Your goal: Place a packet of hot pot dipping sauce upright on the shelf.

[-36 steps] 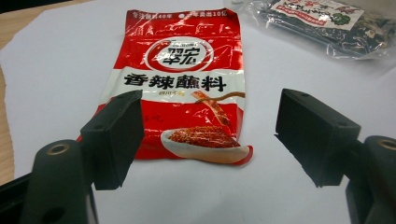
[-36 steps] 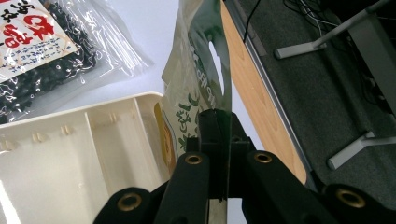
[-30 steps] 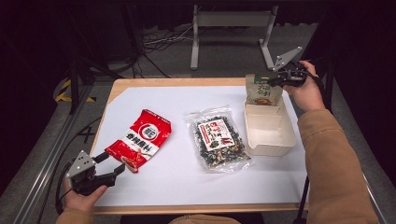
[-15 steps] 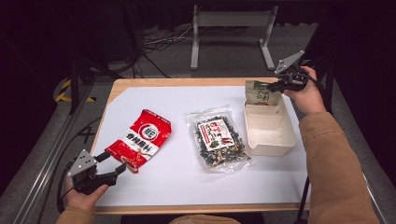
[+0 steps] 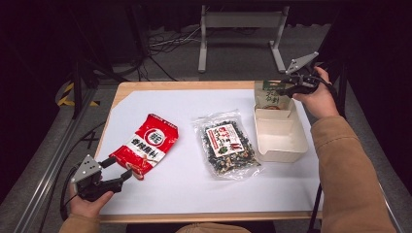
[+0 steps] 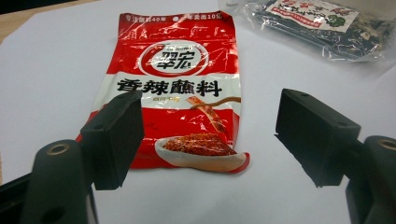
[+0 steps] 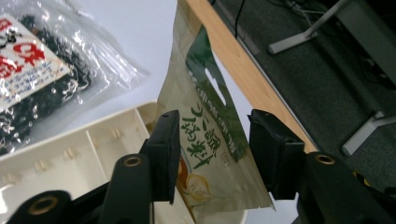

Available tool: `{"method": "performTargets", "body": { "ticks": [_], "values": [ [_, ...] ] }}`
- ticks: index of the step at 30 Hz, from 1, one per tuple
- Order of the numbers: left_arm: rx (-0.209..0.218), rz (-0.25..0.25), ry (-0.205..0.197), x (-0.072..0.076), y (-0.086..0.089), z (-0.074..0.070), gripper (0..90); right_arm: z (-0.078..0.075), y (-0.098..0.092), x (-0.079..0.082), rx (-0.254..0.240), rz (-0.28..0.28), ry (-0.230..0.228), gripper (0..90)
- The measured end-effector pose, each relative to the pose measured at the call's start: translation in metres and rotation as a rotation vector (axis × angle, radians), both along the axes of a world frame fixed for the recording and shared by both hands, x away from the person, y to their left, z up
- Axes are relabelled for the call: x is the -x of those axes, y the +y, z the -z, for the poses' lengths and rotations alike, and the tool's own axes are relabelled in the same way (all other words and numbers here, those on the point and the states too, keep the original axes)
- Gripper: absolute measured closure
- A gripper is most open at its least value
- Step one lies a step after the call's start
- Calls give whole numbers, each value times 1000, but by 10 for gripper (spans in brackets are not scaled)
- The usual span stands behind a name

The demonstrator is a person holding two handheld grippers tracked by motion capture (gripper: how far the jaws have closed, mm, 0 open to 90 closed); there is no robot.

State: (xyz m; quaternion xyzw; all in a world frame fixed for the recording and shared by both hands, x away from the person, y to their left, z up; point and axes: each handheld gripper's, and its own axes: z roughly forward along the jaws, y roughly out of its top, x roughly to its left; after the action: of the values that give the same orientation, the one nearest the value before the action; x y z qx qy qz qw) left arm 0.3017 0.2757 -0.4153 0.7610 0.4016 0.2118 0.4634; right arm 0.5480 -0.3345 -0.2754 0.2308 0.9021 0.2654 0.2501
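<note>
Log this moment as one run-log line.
right tongs: just opened, green pouch between jaws, standing in white tray | left tongs: open, facing red packet | seaweed bag: mid-table

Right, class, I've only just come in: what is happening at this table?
A person holds a gripper in each hand. The right gripper has just been opening its jaws around a green pouch that stands leaning in the far end of a cream tray; the pads no longer press on it. The left gripper waits open near the red sauce packet. A clear bag of dark dried food lies between packet and tray.
</note>
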Motion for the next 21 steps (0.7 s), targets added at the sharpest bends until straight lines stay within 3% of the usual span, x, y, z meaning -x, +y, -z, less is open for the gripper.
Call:
{"method": "performTargets", "body": {
  "ticks": [4, 9, 12, 16, 17, 21],
  "values": [
    [1, 5, -4, -2, -1, 0, 241, -7, 1, 6, -21, 13, -46, 464],
    [9, 14, -3, -5, -2, -1, 241, -17, 3, 18, -40, 23, -112, 454],
    [18, 24, -4, -8, -5, -2, 241, -22, 6, 28, -91, 16, -153, 418],
    [23, 31, -7, -11, -6, -4, 241, -26, 12, 40, -133, 10, -169, 385],
    [28, 34, -7, -12, -7, -4, 240, -28, 17, 46, -170, 3, -161, 379],
    [28, 45, -7, -16, -10, -5, 240, -30, 27, 59, -213, -15, -150, 363]
  ]
}}
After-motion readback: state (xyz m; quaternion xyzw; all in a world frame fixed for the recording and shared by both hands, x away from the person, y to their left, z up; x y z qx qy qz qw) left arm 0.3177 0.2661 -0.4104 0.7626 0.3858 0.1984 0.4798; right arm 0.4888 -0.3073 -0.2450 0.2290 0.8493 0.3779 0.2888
